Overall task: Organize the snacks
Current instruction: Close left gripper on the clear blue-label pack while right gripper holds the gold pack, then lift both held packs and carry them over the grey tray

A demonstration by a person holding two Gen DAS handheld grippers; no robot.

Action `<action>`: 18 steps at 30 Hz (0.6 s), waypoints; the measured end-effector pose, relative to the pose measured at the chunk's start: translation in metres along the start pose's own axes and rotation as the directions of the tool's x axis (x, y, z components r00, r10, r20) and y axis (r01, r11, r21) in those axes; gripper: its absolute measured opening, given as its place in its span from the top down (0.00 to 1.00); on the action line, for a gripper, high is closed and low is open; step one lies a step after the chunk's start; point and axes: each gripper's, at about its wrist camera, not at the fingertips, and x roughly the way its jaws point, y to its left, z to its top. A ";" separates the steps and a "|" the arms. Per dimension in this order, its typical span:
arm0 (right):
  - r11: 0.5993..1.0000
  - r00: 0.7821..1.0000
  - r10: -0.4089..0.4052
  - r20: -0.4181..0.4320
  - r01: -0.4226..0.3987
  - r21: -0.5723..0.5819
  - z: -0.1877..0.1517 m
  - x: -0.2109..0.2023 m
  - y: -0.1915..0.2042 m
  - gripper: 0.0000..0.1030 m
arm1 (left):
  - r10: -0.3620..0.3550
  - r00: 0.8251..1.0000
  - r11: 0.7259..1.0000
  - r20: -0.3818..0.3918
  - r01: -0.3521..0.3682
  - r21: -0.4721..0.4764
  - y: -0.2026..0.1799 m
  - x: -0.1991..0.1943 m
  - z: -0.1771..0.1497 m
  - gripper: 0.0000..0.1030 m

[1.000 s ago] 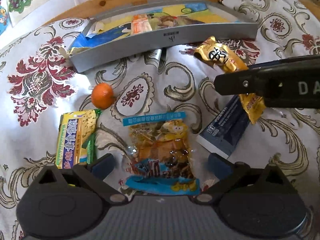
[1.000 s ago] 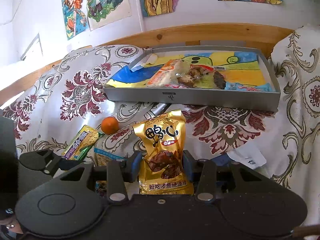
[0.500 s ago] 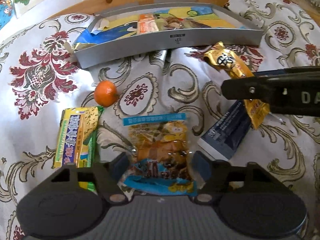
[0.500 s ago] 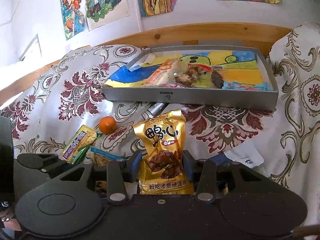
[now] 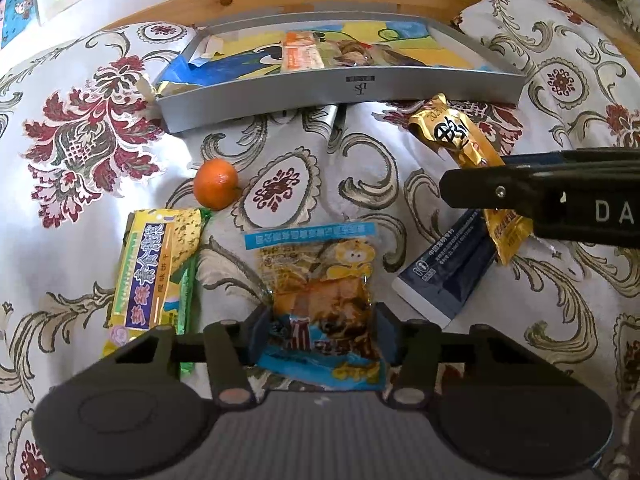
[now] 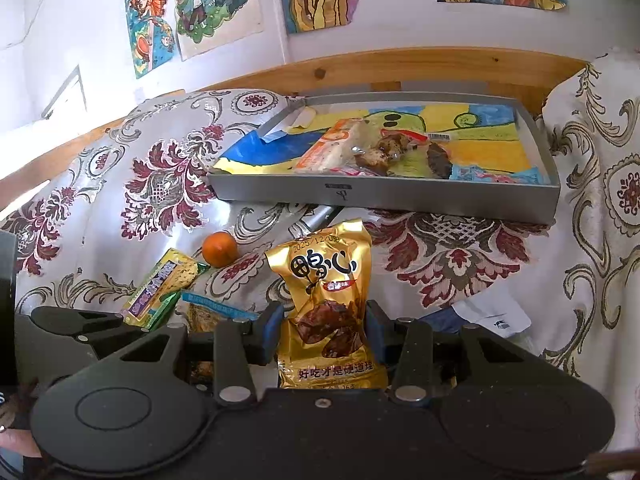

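Left gripper (image 5: 320,330): sitting at the lower centre of the left wrist view, its blue pads pressing both sides of a clear snack pouch with a blue header (image 5: 320,292), which is lying flat on the floral tablecloth (image 5: 80,148). Right gripper (image 6: 322,330): sitting at the lower centre of the right wrist view, clamping the lower half of a gold foil snack packet (image 6: 326,304) and holding it upright, raised off the cloth; in the left wrist view the same packet (image 5: 452,136) is showing at the right, angled, with the black gripper body crossing in front of it. Yellow snack bar packet (image 5: 156,268): lying at the left of the left wrist view, just beside the pouch. Mandarin orange (image 5: 216,189): resting on the cloth just above the yellow packet. Dark blue sachet (image 5: 448,272): lying at the right of the pouch, partly under the gold packet. Grey tray (image 6: 384,196): standing at the upper centre of both views, lined with a coloured drawing and holding a clear wrapped snack with an orange label (image 6: 348,150). Drawings (image 6: 192,12): hanging on the wall above, at the top of the right wrist view.
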 end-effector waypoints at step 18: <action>0.999 0.996 -0.032 0.082 0.035 -0.033 0.015 -0.012 -0.001 0.56 | -0.003 0.996 1.000 0.089 0.005 -0.023 0.005 -0.021 0.030 0.46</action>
